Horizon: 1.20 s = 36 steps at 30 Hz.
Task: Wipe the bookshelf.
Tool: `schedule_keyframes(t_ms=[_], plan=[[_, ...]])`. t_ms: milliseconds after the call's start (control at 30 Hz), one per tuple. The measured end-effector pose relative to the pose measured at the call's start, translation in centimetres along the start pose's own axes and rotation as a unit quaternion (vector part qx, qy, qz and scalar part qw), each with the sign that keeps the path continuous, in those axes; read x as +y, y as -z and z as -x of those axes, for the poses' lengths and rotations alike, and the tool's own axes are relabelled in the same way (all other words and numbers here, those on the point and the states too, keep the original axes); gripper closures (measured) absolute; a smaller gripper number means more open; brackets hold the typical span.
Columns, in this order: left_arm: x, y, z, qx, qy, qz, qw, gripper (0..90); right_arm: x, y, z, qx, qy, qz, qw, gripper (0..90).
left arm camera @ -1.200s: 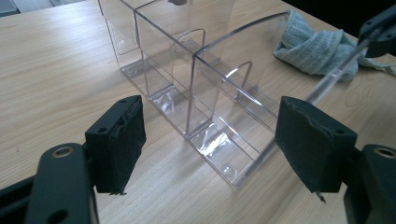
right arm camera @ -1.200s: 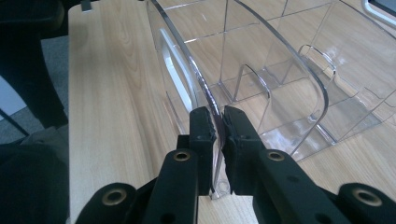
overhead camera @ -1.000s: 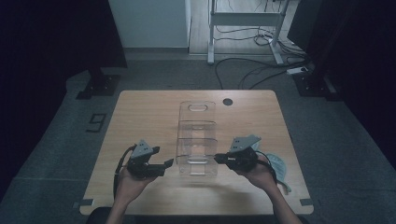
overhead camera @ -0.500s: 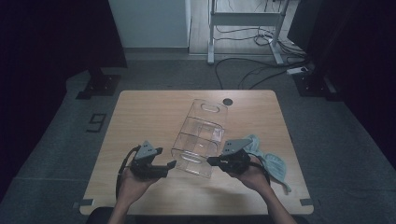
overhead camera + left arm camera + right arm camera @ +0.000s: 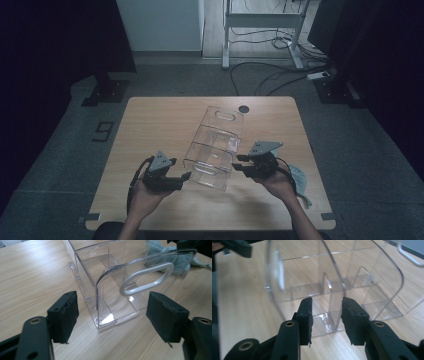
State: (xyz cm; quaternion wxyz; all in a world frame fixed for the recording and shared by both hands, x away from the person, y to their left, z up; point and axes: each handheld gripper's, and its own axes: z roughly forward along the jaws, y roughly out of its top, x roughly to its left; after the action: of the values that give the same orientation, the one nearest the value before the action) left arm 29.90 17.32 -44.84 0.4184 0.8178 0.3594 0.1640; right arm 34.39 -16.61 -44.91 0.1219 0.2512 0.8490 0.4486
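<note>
A clear plastic organiser [image 5: 214, 147] lies on the wooden tabletop [image 5: 150, 125], between the two hands, with its long axis running from the near edge away to the far side and leaning a little to the right in the high view. Its near end, with an oval handle cut-out [image 5: 147, 278], is the part closest to both tongs. The right tongs [image 5: 239, 165] are just beside the near right wall of the organiser; in the right gripper view a thin transparent wall [image 5: 332, 302] stands up in the gap between the two black pads [image 5: 305, 315], but the pads do not press on it. Earlier frames are given, and these jaws have just been opening, so I judge the wall as released, not gripped. The left tongs [image 5: 184, 177] are open wide and hold nothing; they point at the near left corner [image 5: 98, 323] of the organiser, which lies a short way ahead of them on the tabletop. A bluish cloth [image 5: 295, 176] rests near the right hand. The right hand seems nearer to the organiser, so any next grip probably depends on closing again on that upright wall, across the long axis.
</note>
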Motion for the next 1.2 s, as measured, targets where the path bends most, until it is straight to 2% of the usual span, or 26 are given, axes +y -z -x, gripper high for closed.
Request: schedule_keyframes(t_ms=[100,300,500,633,767,1033,1200], plan=[[0.0,-0.4,-0.1,0.007,0.001,-0.005,1.0,28.4,-0.1,-0.9,0.3,-0.015,0.0,-0.009,0.9998,55.1],[-0.1,-1.2,-0.3,0.02,0.005,-0.015,0.9997,31.4,-0.1,-2.2,0.3,-0.017,0.001,-0.015,0.9997,54.3],[-0.3,-1.8,-0.8,0.028,0.011,-0.02,0.9993,32.9,-0.1,-2.8,0.1,-0.013,0.003,-0.02,0.9997,55.9],[-0.4,-2.0,-1.3,0.036,0.016,-0.024,0.9989,34.1,-0.1,-2.7,0.2,-0.003,-0.003,-0.018,0.9998,58.1],[-0.6,-2.1,-1.7,0.038,0.024,-0.026,0.9986,34.3,0.0,-2.8,-0.1,0.003,0.002,-0.018,0.9998,58.2],[-1.0,-2.0,-2.9,0.052,0.037,-0.029,0.9976,34.3,0.3,-3.3,-0.9,0.023,0.009,-0.017,0.9995,59.5],[-1.3,-2.1,-3.4,0.062,0.043,-0.036,0.9965,34.4,0.6,-3.6,-1.9,0.031,0.021,-0.021,0.9991,59.0]])
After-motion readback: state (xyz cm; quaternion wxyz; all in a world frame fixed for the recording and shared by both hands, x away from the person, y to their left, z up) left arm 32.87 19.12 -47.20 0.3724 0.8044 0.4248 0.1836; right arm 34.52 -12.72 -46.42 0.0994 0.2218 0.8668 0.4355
